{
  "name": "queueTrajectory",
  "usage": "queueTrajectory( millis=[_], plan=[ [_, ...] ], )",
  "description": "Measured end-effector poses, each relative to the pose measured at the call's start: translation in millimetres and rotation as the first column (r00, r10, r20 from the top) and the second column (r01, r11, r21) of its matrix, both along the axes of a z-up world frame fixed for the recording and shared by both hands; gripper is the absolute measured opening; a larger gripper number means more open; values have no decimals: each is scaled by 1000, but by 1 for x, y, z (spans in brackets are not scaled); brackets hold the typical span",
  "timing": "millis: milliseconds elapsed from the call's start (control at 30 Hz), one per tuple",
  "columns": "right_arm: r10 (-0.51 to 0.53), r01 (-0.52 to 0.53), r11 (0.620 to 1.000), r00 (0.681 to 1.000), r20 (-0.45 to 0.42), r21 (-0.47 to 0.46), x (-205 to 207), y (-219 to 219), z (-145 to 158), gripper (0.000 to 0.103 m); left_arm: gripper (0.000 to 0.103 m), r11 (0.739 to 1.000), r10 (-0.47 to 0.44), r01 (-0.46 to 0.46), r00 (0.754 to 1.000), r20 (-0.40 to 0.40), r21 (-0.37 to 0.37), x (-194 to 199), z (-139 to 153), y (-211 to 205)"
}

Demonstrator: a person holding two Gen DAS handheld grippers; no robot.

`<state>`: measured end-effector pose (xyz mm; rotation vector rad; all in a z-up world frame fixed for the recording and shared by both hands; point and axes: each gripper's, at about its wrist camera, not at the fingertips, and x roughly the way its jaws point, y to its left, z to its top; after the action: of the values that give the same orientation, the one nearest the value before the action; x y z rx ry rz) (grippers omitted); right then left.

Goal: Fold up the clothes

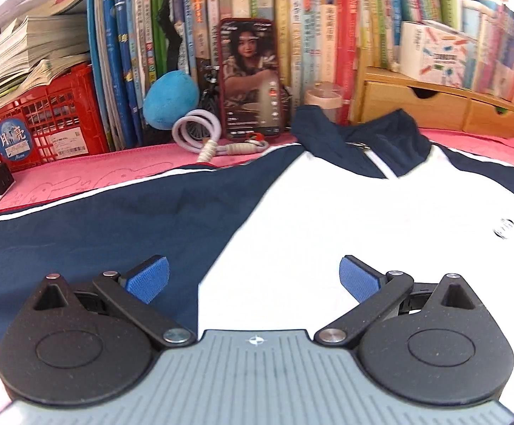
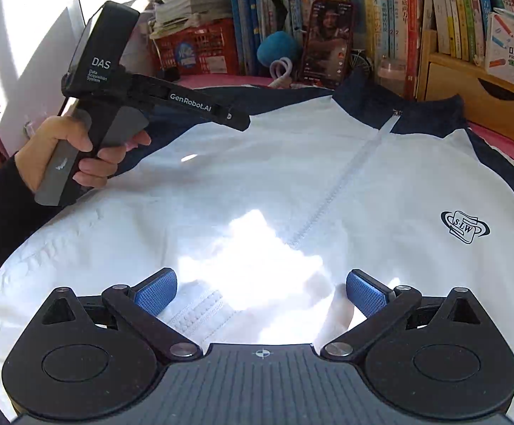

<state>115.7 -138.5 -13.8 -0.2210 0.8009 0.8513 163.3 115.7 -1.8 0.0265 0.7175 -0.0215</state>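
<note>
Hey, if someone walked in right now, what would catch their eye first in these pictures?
A white and navy jacket lies spread flat across the pink mat, zipped, collar toward the bookshelf. Both hand-held grippers, left and right, hover open above it. A phone with a lit screen leans against the books.

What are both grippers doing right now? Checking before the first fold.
Left gripper: open, holding nothing, over the jacket.
Right gripper: open, holding nothing, over the jacket's hem.

The jacket (image 2: 257,191) is showing a white body with navy sleeves, navy collar and a dark crest at four o'clock. A pink cloth (image 1: 79,173) is lying underneath. At ten o'clock a red crate (image 1: 44,124) is showing. Gripper pads (image 2: 156,292) are showing blue.
</note>
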Motion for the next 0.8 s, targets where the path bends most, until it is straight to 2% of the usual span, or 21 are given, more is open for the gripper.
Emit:
queueTrajectory(
  millis=[133, 167, 267, 367, 500, 667, 733, 800],
  plan=[
    [17, -14, 998, 998, 56, -67, -26, -19, -6, 103, 103, 992, -125, 124, 992, -27, -16, -55, 2, -24],
    [28, -20, 996, 996, 82, -92, -35, -24, -7, 103, 103, 990, -143, 143, 989, -36, -3, -67, 0, -29],
    [-1, 9, 996, 996, 89, -87, -54, -48, -9, 103, 103, 982, -160, 165, 985, -64, 90, -92, -14, -40],
    [-39, 47, 995, 995, 97, -84, -68, -73, -10, 103, 103, 978, -158, 162, 987, -37, 129, -110, -18, -32],
    [-118, 127, 989, 987, 109, -77, -84, -111, -11, 103, 103, 984, -117, 122, 992, -49, 130, -127, -18, -11],
    [-299, 306, 950, 949, 94, -64, -99, -151, -5, 103, 103, 986, -26, 37, 998, -65, 163, -157, -8, 11],
    [-319, 326, 944, 940, 122, -44, -115, -152, 1, 103, 103, 989, -33, 41, 998, -60, 140, -170, 1, 8],
    [-289, 294, 956, 943, 164, -5, -132, -147, 8, 103, 103, 990, -76, 80, 997, -34, 115, -186, 12, -5]
  ],
)
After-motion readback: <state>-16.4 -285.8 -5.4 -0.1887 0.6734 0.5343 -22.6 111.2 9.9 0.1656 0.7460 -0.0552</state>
